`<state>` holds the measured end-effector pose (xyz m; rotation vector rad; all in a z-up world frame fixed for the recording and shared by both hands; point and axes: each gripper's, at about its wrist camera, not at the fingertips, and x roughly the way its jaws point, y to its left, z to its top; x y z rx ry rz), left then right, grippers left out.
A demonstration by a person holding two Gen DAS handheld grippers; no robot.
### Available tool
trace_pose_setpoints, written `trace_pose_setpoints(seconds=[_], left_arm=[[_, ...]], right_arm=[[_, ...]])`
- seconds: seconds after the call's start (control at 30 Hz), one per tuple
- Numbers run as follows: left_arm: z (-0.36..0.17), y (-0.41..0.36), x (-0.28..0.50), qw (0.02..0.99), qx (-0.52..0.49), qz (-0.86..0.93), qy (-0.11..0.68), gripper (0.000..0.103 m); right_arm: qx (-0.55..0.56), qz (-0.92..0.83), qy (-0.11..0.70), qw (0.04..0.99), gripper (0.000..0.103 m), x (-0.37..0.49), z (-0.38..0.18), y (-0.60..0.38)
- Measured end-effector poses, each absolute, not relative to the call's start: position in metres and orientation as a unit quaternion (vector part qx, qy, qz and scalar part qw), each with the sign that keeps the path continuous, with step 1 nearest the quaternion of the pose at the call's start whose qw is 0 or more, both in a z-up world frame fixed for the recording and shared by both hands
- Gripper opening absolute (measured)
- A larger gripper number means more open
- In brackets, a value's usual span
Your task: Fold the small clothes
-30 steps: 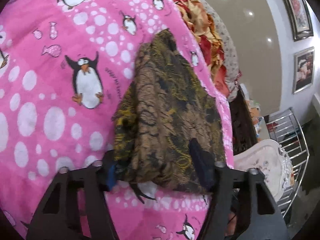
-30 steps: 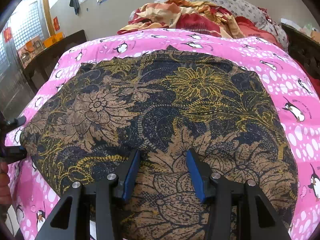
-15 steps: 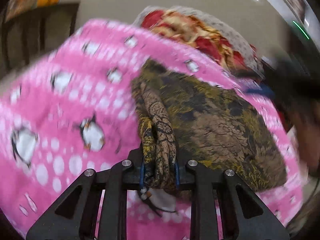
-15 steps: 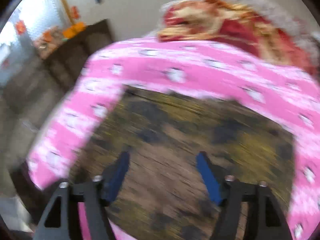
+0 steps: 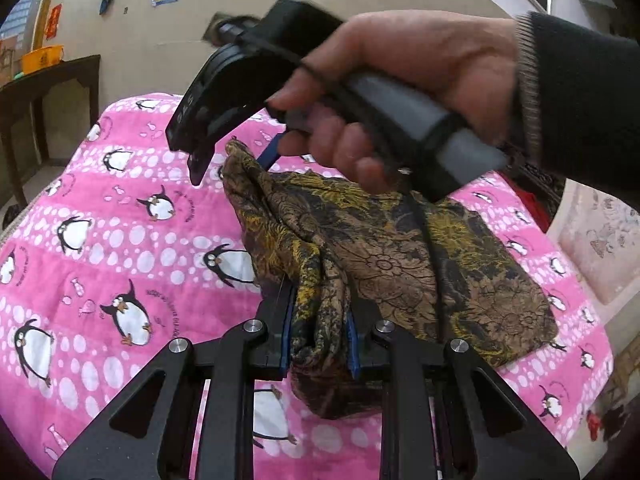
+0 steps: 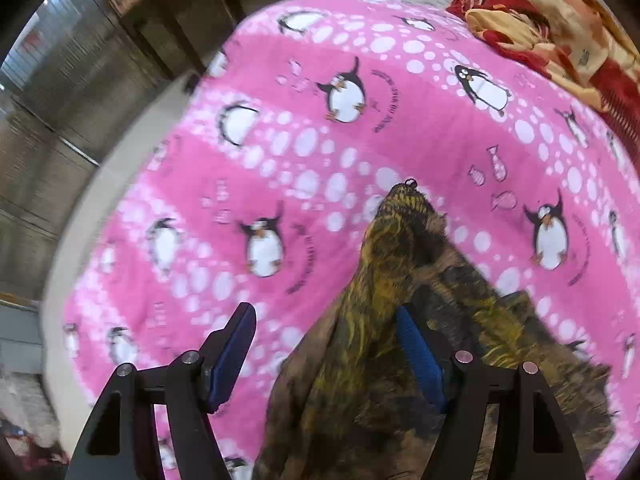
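One thin brown-and-gold flowered cloth [image 5: 400,264] lies half bunched on a soft pink penguin-print blanket [image 5: 120,240], its gathered edge clamped between the left gripper [image 5: 318,340] at six o'clock, while the right gripper [image 6: 326,354], held by a dark-sleeved hand [image 5: 400,92], hangs over its twelve-o'clock corner, fingers apart, squeezing nothing.

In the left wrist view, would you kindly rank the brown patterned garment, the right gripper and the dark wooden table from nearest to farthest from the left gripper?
1. Brown patterned garment: bunched between the left gripper pads, spreading right over the pink penguin blanket.
2. Right gripper: above the garment's far corner, centre of view.
3. Dark wooden table: beyond the blanket, far left by the wall.
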<state>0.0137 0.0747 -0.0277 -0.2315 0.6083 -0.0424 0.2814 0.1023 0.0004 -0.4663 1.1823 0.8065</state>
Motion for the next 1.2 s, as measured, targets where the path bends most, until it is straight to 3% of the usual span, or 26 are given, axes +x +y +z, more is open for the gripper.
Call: trace_pose_setpoints(seconds=[0.07, 0.17, 0.2, 0.23, 0.33, 0.7, 1.2], left_arm=[[-0.027, 0.073, 0.013, 0.947, -0.117, -0.031, 0.297, 0.019], [-0.024, 0.074, 0.013, 0.945, -0.126, -0.039, 0.299, 0.019], [-0.023, 0.075, 0.014, 0.945, -0.129, -0.041, 0.299, 0.018], [-0.022, 0.073, 0.014, 0.944, -0.131, -0.044, 0.299, 0.018], [-0.017, 0.071, 0.015, 0.941, -0.144, -0.062, 0.300, 0.018], [0.003, 0.003, 0.032, 0.927, -0.135, -0.159, 0.311, 0.018], [-0.002, -0.155, 0.073, 0.891, -0.087, -0.267, 0.356, 0.018]], right_arm=[[-0.235, 0.346, 0.535, 0.734, 0.064, 0.289, -0.004, 0.108], [-0.247, 0.333, 0.531, 0.739, 0.043, 0.299, -0.005, 0.109], [-0.245, 0.330, 0.532, 0.740, 0.030, 0.302, -0.005, 0.104], [-0.243, 0.329, 0.534, 0.740, 0.023, 0.304, -0.005, 0.101], [-0.228, 0.338, 0.538, 0.738, 0.011, 0.312, -0.001, 0.082], [-0.141, 0.338, 0.545, 0.754, 0.009, 0.338, 0.025, -0.055], [-0.160, 0.282, 0.539, 0.777, 0.009, 0.344, 0.020, -0.230]])
